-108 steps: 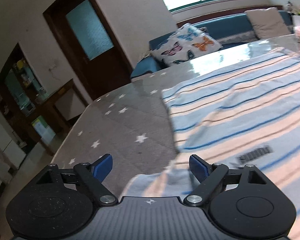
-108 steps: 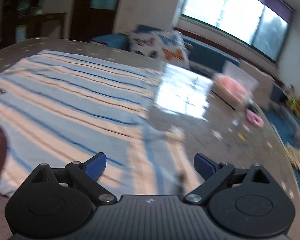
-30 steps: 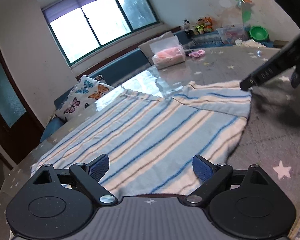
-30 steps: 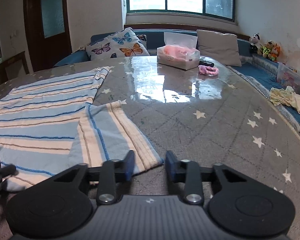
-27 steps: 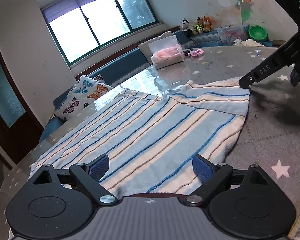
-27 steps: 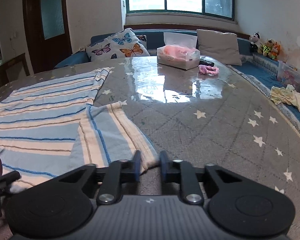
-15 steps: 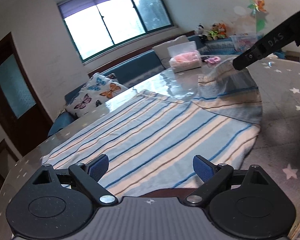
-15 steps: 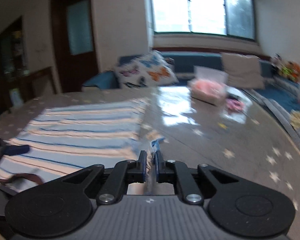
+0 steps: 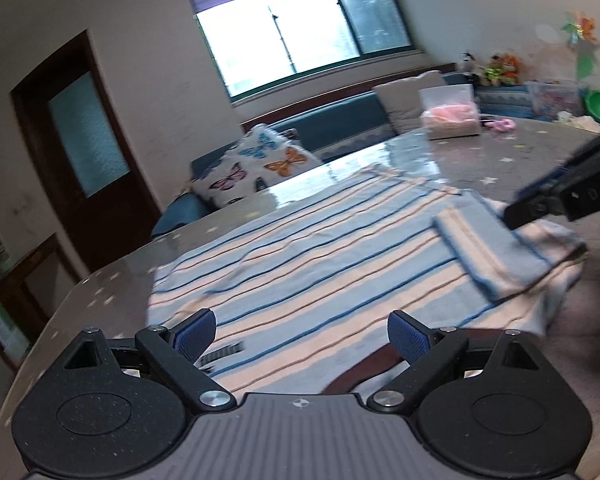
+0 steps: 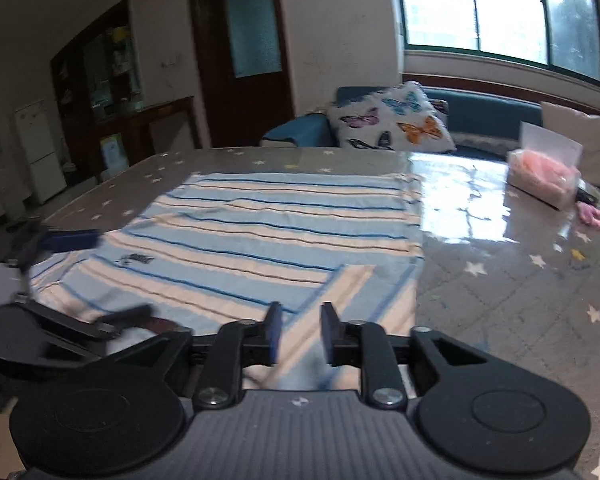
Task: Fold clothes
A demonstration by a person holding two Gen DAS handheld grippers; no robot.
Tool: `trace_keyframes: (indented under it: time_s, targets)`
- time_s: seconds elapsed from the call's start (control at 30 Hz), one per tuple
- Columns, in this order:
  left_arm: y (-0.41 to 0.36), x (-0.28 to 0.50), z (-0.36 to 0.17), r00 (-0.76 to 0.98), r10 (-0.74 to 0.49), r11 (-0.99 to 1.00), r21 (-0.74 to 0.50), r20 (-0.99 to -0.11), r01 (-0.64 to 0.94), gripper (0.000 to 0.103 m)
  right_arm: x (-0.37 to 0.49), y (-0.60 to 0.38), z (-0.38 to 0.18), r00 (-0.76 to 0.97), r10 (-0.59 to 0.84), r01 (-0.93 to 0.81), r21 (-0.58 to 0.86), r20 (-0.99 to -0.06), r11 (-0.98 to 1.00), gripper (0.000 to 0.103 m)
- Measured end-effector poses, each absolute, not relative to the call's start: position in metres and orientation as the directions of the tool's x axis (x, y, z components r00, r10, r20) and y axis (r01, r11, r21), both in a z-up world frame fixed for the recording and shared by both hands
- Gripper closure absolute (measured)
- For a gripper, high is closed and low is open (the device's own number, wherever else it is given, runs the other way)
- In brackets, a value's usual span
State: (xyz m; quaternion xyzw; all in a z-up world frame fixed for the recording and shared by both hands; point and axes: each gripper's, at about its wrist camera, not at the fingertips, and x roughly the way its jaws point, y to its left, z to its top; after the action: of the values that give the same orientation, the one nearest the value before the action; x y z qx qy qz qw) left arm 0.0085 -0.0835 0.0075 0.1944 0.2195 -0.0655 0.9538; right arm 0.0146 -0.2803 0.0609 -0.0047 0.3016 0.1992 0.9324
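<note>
A blue, cream and white striped shirt (image 9: 324,256) lies flat on the grey star-patterned table (image 9: 112,280). Its right sleeve (image 9: 496,248) is folded in over the body. My left gripper (image 9: 300,330) is open above the shirt's near edge, with a dark red collar below it. My right gripper (image 10: 299,334) is partly open, its jaws a small gap apart, with the folded sleeve (image 10: 340,292) lying loose under and ahead of it. It shows at the right of the left wrist view (image 9: 540,208).
A clear box of pink items (image 10: 544,176) and a pink scrunchie (image 10: 594,216) sit at the table's far right. A butterfly cushion (image 10: 392,124) lies on the blue sofa behind. A dark door (image 10: 244,52) and cabinet stand to the left.
My right gripper carried the sleeve leftward over the shirt body, laid it there and opened a little. My left gripper stayed open and turned left along the near edge.
</note>
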Motion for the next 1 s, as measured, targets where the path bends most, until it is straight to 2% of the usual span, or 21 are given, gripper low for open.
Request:
trace_keyframes:
  time_s: [0.2,0.37,0.47,0.6,0.63,0.7,0.77,0.87,0.9,1.0]
  targets:
    - [-0.045,0.008,0.010,0.888,0.073,0.944,0.318,-0.454,0.085,0.008,0.029,-0.294,0.038,0.704,0.285,-0.314,0.075,-0.650,0.946,0.075]
    - [-0.008,0.002,0.016,0.873,0.171,0.959,0.282,-0.458,-0.039,0.008,0.043,-0.295,0.046,0.723,0.276,-0.313,0.057,-0.634,0.948,0.074]
    - [0.015,-0.004,0.019,0.856,0.231,0.959,0.258,-0.464,-0.119,0.008,0.057,-0.291,0.048,0.731,0.278,-0.316,0.052,-0.623,0.947,0.067]
    - [0.053,-0.013,0.022,0.820,0.295,0.954,0.196,-0.490,-0.225,0.012,0.077,-0.284,0.036,0.722,0.260,-0.310,0.036,-0.641,0.950,0.065]
    - [0.062,-0.015,0.021,0.809,0.304,0.953,0.174,-0.504,-0.250,0.015,0.080,-0.284,0.032,0.717,0.254,-0.307,0.033,-0.649,0.951,0.065]
    - [0.083,-0.017,0.020,0.779,0.317,0.946,0.122,-0.542,-0.300,0.018,0.080,-0.282,0.029,0.715,0.257,-0.311,0.034,-0.650,0.950,0.058]
    - [0.103,-0.017,0.016,0.745,0.316,0.935,0.060,-0.588,-0.349,0.028,0.078,-0.278,0.031,0.718,0.257,-0.320,0.020,-0.647,0.947,0.052]
    - [0.129,-0.015,0.008,0.705,0.278,0.917,-0.039,-0.653,-0.398,0.040,0.073,-0.268,0.035,0.723,0.255,-0.349,-0.020,-0.642,0.937,0.049]
    - [0.135,-0.014,0.006,0.697,0.263,0.912,-0.064,-0.667,-0.406,0.041,0.071,-0.263,0.037,0.720,0.263,-0.362,-0.024,-0.642,0.932,0.045]
    - [0.141,-0.016,0.004,0.697,0.242,0.913,-0.085,-0.675,-0.399,0.051,0.065,-0.249,0.043,0.706,0.301,-0.414,-0.030,-0.641,0.910,0.043]
